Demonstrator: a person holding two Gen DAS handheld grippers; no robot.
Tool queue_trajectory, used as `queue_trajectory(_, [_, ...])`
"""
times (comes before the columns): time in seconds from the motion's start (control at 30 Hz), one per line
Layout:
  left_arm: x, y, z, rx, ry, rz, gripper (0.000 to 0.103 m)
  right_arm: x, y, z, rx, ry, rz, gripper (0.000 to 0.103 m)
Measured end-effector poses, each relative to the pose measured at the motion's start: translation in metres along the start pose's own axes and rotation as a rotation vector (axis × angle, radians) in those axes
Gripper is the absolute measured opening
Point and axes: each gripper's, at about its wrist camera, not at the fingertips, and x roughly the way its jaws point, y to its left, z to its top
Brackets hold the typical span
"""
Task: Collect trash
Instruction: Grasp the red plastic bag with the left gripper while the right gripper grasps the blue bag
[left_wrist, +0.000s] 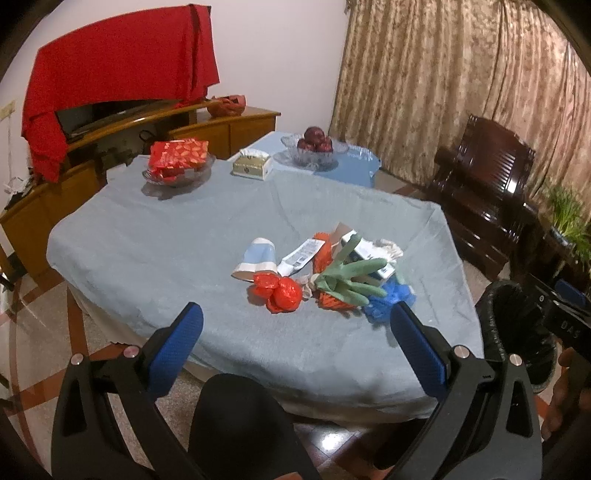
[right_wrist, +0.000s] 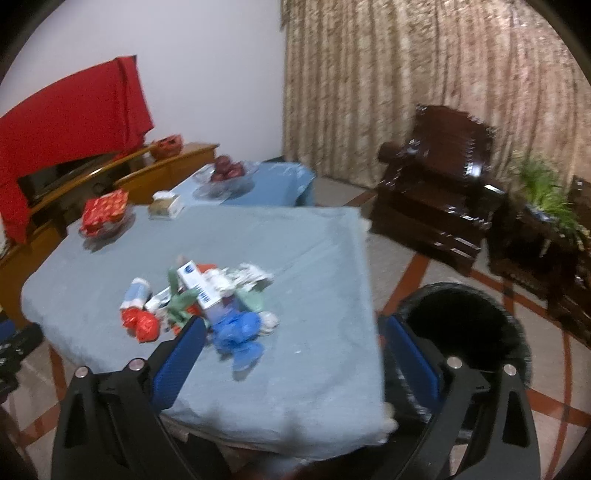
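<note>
A pale blue-grey cloth (left_wrist: 155, 243) covers the table. On it lie a light blue and white paper cup (left_wrist: 258, 258), crumpled red wrappers (left_wrist: 280, 290), a green glove (left_wrist: 351, 280), an orange net (left_wrist: 334, 301), a crumpled bright blue bag (left_wrist: 384, 299) and a white box with blue print (right_wrist: 201, 284). The gripper pads (left_wrist: 177, 347) are blue on black frames. The bin (right_wrist: 461, 325) is black. The curtain (left_wrist: 443, 81) is beige with a mottled pattern. A red cloth (left_wrist: 110, 81) drapes the television. The armchair (left_wrist: 480, 177) is dark brown.

left wrist: above near worktop (left_wrist: 147, 258) edge, facing far wall, close | right wrist: further right, over black bin (right_wrist: 461, 317) | shared: trash pile (left_wrist: 325, 269), curtain (right_wrist: 406, 92)
</note>
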Motion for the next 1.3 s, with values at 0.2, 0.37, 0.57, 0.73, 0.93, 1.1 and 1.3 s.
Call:
queue_trajectory(0.2, [0.041, 0.004, 0.004, -0.022, 0.014, 0.001, 0.098, 0.039, 0.015, -0.004, -0.015, 0.036, 0.030, 0.095])
queue_trajectory(0.37, [0.077, 0.009, 0.005, -0.027, 0.000, -0.006, 0.098, 0.063, 0.021, -0.010, -0.029, 0.040, 0.040, 0.095])
queue_trajectory(0.57, [0.114, 0.006, 0.003, 0.022, -0.015, 0.016, 0.082, 0.088, 0.032, -0.021, -0.058, 0.018, 0.039, 0.090])
queue_trajectory(0.73, [0.148, 0.006, -0.006, 0.023, 0.008, 0.008, 0.074, 0.108, 0.035, -0.035, -0.039, -0.003, -0.003, 0.081])
queue_trajectory(0.93, [0.179, 0.003, -0.015, 0.004, 0.022, 0.010, 0.074, 0.138, 0.045, -0.049, 0.003, 0.045, -0.034, 0.068])
queue_trajectory(1.1, [0.199, 0.003, -0.018, 0.019, 0.040, 0.026, 0.066, 0.156, 0.054, -0.056, 0.029, 0.075, -0.014, 0.058])
queue_trajectory(1.3, [0.220, 0.004, -0.027, 0.048, 0.062, 0.054, 0.065, 0.152, 0.058, -0.061, 0.088, 0.051, 0.004, 0.058])
